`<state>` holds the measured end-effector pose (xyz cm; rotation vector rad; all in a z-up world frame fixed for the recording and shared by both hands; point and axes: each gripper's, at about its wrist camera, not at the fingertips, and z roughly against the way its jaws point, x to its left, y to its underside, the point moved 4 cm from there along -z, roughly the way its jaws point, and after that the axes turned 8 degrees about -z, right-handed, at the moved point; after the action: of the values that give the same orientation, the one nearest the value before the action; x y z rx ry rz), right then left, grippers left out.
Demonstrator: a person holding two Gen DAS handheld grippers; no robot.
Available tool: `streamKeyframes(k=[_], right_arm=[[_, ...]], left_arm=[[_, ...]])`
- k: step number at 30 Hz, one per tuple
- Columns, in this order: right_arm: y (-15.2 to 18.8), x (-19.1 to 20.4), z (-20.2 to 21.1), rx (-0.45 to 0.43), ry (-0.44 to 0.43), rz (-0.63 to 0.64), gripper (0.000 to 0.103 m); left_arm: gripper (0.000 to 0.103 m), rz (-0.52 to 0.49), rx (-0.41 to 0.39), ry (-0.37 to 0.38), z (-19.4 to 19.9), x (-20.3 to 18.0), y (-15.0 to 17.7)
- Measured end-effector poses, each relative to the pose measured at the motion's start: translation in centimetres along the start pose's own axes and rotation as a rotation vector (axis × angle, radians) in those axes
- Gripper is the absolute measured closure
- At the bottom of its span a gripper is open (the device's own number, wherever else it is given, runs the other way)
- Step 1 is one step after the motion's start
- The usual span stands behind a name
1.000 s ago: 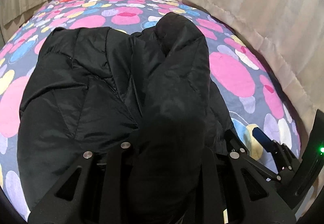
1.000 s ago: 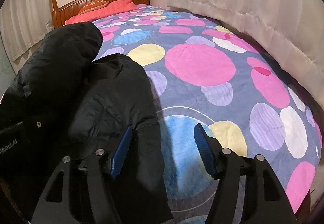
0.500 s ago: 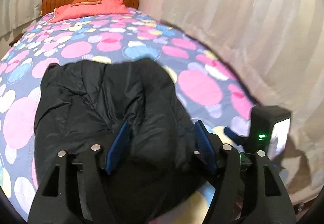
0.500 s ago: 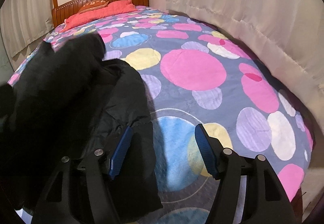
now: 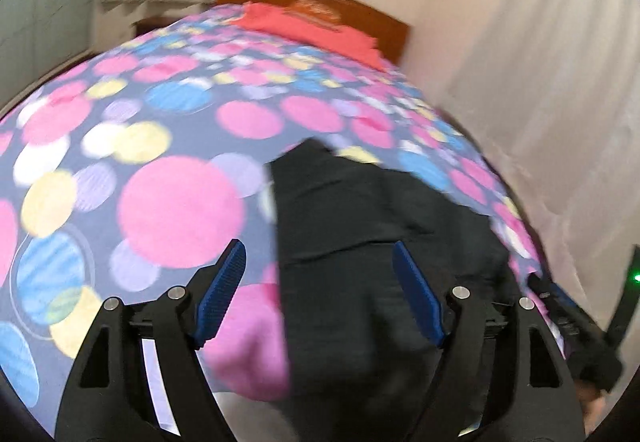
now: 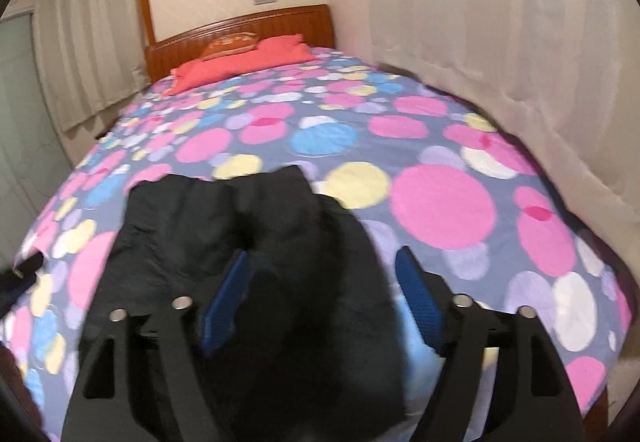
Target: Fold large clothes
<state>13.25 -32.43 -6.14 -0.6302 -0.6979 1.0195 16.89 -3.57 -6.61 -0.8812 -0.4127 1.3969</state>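
Black jacket [image 6: 248, 226]: lies bunched near the foot of the bed [image 6: 440, 202].
Left gripper [image 5: 320, 290], right gripper [image 6: 324, 294]: both just opened wide, holding nothing.
Risk: puffy sleeve, unheld, may spring back and undo the fold.

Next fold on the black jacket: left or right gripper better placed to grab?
Right, probably. The right gripper is open with the black jacket bunched between its pads; the left gripper is open beside the jacket's edge, half over bedspread.
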Motion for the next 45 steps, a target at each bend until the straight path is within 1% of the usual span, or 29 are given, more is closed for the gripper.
streamKeyframes(k=[4,8,10,11,12,13,14,16,18,21,23,27,30,33,38,41,44,45], right_arm=[[0.5,2.5,-2.0,0.067,-0.032,0.022,0.027],[1.8,3.5,-4.2,0.164,-0.04,0.024,0.027],[2.3,3.5,-4.8,0.185,-0.04,0.024,0.027],[2.5,3.4,-5.0,0.194,-0.059,0.016,0.03],[2.6,3.4,-5.1,0.204,-0.079,0.009,0.058],[2.7,3.5,-5.2,0.223,-0.097,0.006,0.071],[2.7,3.5,-5.4,0.235,-0.106,0.008,0.074],[2.7,3.4,-5.5,0.224,-0.099,0.043,0.084],[2.6,3.1,-5.3,0.19,-0.068,0.076,0.087],[2.7,2.3,-5.9,0.184,-0.04,0.095,0.088],[2.7,1.4,-6.6,0.186,-0.015,0.108,0.088],[3.7,-0.1,-8.5,0.222,0.008,0.112,0.088],[4.7,-0.9,-9.9,0.238,0.005,0.098,0.087],[5.6,-1.1,-10.7,0.219,0.001,0.088,0.087],[6.3,-1.3,-11.0,0.177,-0.009,0.065,0.087],[6.3,-1.5,-10.7,0.162,-0.022,0.05,0.087],[5.8,-1.8,-10.1,0.167,-0.048,0.027,0.082],[5.6,-1.9,-9.8,0.173,-0.049,0.029,0.078]], left_arm=[[0.027,0.018,0.04,-0.003,-1.3,1.7,1.3],[0.027,0.002,0.076,0.031,-2.8,1.2,2.5],[0.026,-0.005,0.102,0.047,-3.5,0.6,3.6],[0.026,-0.003,0.111,0.054,-3.8,0.5,3.9],[0.025,0.004,0.11,0.056,-4.0,0.4,4.1],[0.024,0.014,0.106,0.06,-4.2,0.3,4.2],[0.023,0.016,0.105,0.064,-4.2,0.1,4.2],[0.023,0.004,0.103,0.087,-4.4,-0.7,4.0],[0.022,-0.03,0.103,0.107,-4.7,-1.8,3.8],[0.022,-0.075,0.123,0.13,-5.7,-3.8,3.7],[0.022,-0.107,0.146,0.128,-6.5,-5.0,4.0],[0.022,-0.227,0.152,0.026,-8.2,-7.5,4.7],[0.022,-0.263,0.16,-0.013,-9.3,-8.3,5.0],[0.021,-0.272,0.154,-0.028,-10.2,-8.3,5.4],[0.02,-0.291,0.113,-0.06,-10.8,-8.2,6.2],[0.021,-0.283,0.104,-0.048,-10.3,-8.1,6.0],[0.021,-0.263,0.101,-0.023,-9.6,-7.8,5.6],[0.021,-0.254,0.103,-0.009,-9.3,-7.7,5.5]])
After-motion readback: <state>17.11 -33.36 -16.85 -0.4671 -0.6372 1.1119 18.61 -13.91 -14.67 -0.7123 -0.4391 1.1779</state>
